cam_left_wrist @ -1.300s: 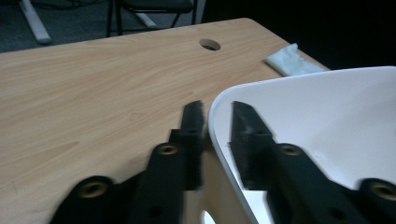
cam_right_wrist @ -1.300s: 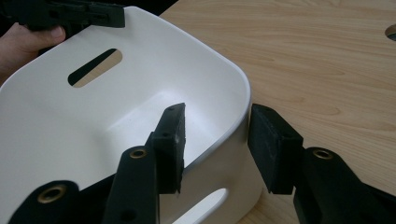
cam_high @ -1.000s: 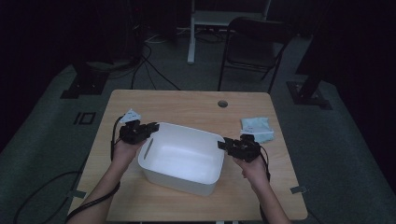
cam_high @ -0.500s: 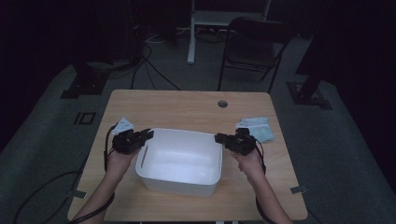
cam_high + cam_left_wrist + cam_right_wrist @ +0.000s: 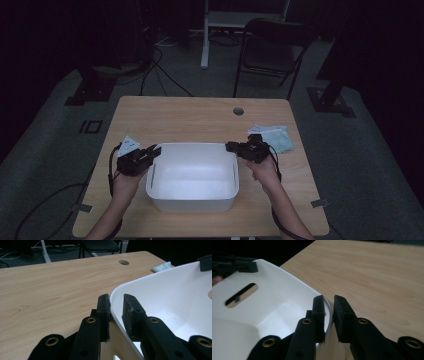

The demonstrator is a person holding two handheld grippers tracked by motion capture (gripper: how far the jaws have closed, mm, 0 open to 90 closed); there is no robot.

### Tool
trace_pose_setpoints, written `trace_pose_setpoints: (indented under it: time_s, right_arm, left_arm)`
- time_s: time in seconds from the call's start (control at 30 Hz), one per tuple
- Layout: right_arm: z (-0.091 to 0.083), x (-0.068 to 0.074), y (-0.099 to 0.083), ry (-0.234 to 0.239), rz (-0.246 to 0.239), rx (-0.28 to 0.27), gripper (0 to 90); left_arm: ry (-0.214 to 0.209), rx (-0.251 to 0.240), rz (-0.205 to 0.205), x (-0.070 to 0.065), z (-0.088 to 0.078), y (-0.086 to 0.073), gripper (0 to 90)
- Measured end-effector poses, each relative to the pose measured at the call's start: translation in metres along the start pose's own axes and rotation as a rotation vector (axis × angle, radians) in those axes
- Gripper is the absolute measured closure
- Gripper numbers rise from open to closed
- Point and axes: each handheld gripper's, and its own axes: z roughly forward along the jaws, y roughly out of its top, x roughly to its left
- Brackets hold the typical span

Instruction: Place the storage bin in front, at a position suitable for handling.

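Observation:
A white plastic tub [image 5: 192, 145] stands square to the table's near edge between my two hands. My left gripper [image 5: 156, 150] straddles the rim at the tub's far left corner. In the left gripper view my left gripper [image 5: 116, 297] has one jaw outside the tub [image 5: 175, 290] and one inside, shut on the wall. My right gripper [image 5: 230, 146] holds the far right corner. There my right gripper [image 5: 328, 298] is shut on the rim of the tub [image 5: 274, 297]; its jaws closed sharply and have just eased open a little. Whether the tub rests on the table I cannot tell.
A pale blue and white packet [image 5: 274, 137] lies on the wooden table [image 5: 190, 115] just right of my right hand, and shows far off as the packet [image 5: 162, 265]. A cable hole [image 5: 238, 111] sits near the far edge. A dark chair [image 5: 272, 45] stands beyond the table.
The tub lay skewed and now lies square to the table edge. My left hand drew its end toward the person, and my right hand pushed its end slightly away.

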Motion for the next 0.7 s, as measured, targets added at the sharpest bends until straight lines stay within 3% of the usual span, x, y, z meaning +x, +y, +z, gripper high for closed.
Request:
trace_pose_setpoints:
  time_s: [0.07, 0.17, 0.3, 0.4, 0.5, 0.7]
  right_arm:
    - [-0.001, -0.001, -0.001, 0.002, 0.019, 0.012, 63.8]
    - [-0.007, 0.004, -0.003, 0.013, 0.018, 0.003, 55.8]
    - [-0.018, 0.016, -0.008, -0.019, -0.003, -0.003, 52.3]
    - [-0.025, 0.023, -0.016, -0.025, 0.011, 0.002, 51.1]
    - [-0.027, 0.026, -0.022, -0.033, 0.012, 0.019, 51.0]
    - [-0.027, 0.030, -0.029, -0.045, 0.020, 0.039, 53.6]
  left_arm:
    - [-0.027, -0.010, -0.023, 0.004, 0.001, 0.000, 73.5]
    - [-0.043, -0.010, -0.015, 0.009, 0.005, 0.003, 70.4]
    - [-0.097, -0.003, -0.029, 0.016, 0.011, 0.008, 66.8]
    - [-0.133, 0.009, -0.027, 0.017, 0.015, 0.010, 66.7]
    - [-0.143, 0.029, -0.013, 0.017, 0.018, 0.011, 66.1]
    - [-0.145, 0.022, -0.020, 0.018, 0.018, 0.010, 75.0]
